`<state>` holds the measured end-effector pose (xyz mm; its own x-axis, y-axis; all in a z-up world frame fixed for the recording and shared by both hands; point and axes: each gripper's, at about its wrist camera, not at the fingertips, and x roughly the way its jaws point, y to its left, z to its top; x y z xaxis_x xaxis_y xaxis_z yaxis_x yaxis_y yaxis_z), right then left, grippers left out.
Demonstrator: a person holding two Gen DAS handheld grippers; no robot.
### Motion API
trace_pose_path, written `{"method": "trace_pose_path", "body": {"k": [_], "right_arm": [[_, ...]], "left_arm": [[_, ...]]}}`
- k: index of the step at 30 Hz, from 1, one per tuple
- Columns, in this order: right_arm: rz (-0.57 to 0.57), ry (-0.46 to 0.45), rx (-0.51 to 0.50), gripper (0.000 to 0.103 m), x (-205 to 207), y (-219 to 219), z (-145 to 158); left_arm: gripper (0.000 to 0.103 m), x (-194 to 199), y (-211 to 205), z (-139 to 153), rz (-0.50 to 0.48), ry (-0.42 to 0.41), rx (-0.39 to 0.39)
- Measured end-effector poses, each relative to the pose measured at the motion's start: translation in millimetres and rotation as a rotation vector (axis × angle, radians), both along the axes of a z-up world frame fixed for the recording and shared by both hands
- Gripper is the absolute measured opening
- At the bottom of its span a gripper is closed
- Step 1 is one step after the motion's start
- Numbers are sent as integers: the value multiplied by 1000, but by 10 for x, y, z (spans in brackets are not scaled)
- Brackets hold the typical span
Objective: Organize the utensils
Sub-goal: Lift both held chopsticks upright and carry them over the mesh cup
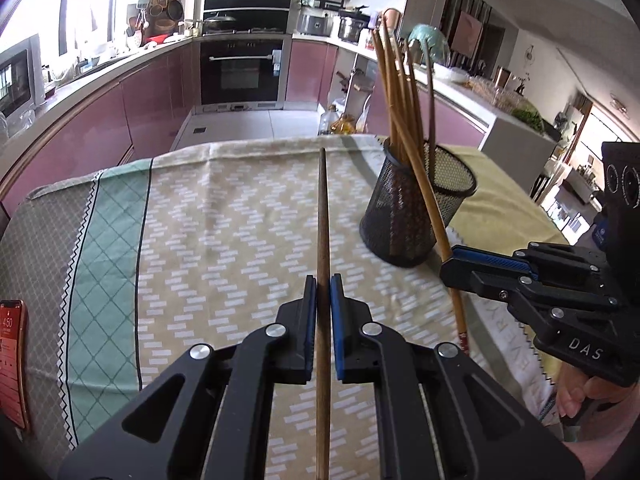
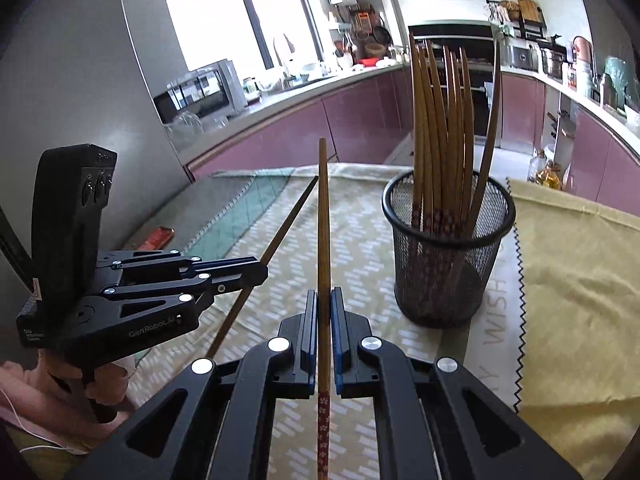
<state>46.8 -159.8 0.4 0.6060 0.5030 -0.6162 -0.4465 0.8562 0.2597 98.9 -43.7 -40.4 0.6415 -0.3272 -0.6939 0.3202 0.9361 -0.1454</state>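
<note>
My left gripper (image 1: 323, 280) is shut on a plain brown chopstick (image 1: 322, 216) that points forward over the patterned tablecloth (image 1: 224, 220). My right gripper (image 2: 323, 294) is shut on a chopstick with a red flowered end (image 2: 323, 220). A black mesh cup (image 1: 416, 208) stands on the table to the right, with several chopsticks (image 1: 400, 92) upright in it. It also shows in the right wrist view (image 2: 448, 256), ahead and right of my right gripper. The right gripper shows in the left wrist view (image 1: 452, 260) just right of the cup. The left gripper shows in the right wrist view (image 2: 260, 272) at left.
A red phone (image 1: 14, 356) lies at the table's left edge. A yellow cloth (image 2: 580, 280) covers the table's right side. Behind are pink kitchen cabinets (image 1: 100, 132), an oven (image 1: 244, 68) and crowded counters.
</note>
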Motion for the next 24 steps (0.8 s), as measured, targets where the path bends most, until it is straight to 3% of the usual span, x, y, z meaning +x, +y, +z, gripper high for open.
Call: {"method": "trace_pose_path", "body": {"k": [24], "right_arm": [[-2, -118, 47, 5, -95, -18, 297]], "left_arm": [[8, -212, 4, 423, -21, -112, -68]]}}
